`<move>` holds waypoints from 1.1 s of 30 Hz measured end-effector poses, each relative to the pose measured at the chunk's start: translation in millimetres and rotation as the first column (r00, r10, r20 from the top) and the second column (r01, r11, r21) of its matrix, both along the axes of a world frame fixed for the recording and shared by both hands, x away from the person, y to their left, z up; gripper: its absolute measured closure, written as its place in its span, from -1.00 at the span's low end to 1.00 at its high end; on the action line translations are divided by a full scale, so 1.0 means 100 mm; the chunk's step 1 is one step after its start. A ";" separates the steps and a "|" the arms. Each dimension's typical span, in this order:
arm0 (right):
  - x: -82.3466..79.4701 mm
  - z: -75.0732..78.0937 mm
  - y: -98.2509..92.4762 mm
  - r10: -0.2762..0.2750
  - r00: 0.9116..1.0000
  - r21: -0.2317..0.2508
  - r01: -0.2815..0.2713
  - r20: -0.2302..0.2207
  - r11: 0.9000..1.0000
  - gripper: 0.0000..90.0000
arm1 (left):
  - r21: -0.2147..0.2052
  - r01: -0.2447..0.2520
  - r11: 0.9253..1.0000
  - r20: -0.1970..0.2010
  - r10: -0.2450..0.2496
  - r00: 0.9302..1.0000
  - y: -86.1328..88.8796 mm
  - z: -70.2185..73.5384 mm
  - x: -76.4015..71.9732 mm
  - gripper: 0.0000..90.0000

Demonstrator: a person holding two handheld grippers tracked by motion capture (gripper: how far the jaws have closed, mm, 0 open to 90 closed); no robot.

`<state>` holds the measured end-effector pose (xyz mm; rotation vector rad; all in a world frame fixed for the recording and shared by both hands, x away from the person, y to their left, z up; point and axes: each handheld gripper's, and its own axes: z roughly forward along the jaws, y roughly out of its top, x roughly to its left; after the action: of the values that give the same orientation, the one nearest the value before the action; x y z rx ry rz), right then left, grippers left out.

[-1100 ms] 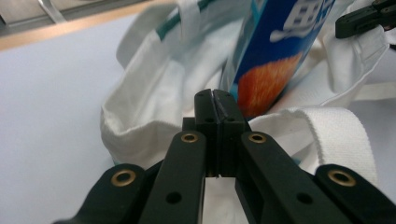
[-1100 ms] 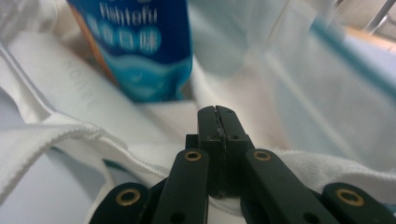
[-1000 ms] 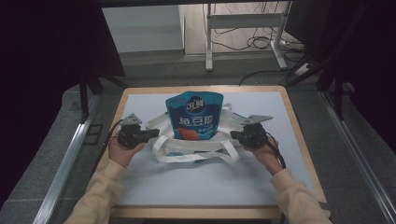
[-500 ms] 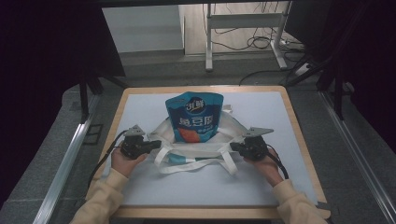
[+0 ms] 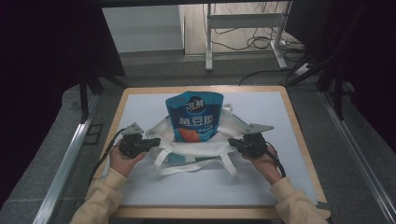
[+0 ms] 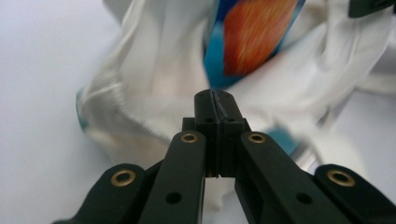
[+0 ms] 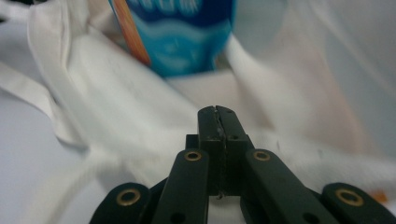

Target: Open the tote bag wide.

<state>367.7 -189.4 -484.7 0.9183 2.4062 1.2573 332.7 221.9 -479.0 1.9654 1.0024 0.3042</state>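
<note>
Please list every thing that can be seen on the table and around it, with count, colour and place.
Table: one, pale top with wooden edge, centre.
Cloth bag: one, white, mid-table, two strap loops toward the person.
Snack pouch: one, blue with an orange patch, lower end inside the bag.
Desk frame: one, white, on the floor beyond the table, cables beside it.
Left gripper: one, black, at the bag's left edge, jaws shut.
Right gripper: one, black, at the bag's right edge, jaws shut.
Sleeves: two, cream, bottom.
</note>
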 end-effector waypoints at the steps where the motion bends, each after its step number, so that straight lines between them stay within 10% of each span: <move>1: 0.01 0.05 0.05 0.008 1.000 0.002 -0.008 0.009 1.000 0.98 | 0.005 0.000 1.000 0.009 0.000 1.000 -0.01 0.05 0.01 1.00; 9: -0.02 0.11 0.51 0.102 0.995 0.031 -0.102 -0.003 0.994 0.98 | 0.024 -0.012 1.000 0.018 0.011 1.000 -0.16 0.34 0.30 1.00; 19: -0.10 0.01 0.65 0.154 0.987 0.020 -0.153 -0.048 0.988 0.98 | 0.054 -0.043 0.998 -0.050 0.045 0.998 -0.27 0.25 0.79 1.00; 33: -0.24 -0.26 0.61 0.175 0.980 -0.021 -0.178 -0.095 0.984 0.98 | 0.072 -0.078 0.994 -0.086 0.084 0.993 -0.31 0.15 1.07 1.00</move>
<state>344.1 -128.4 -511.0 0.7855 2.6214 1.2614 439.3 190.7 -463.7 2.0179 1.1451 0.3018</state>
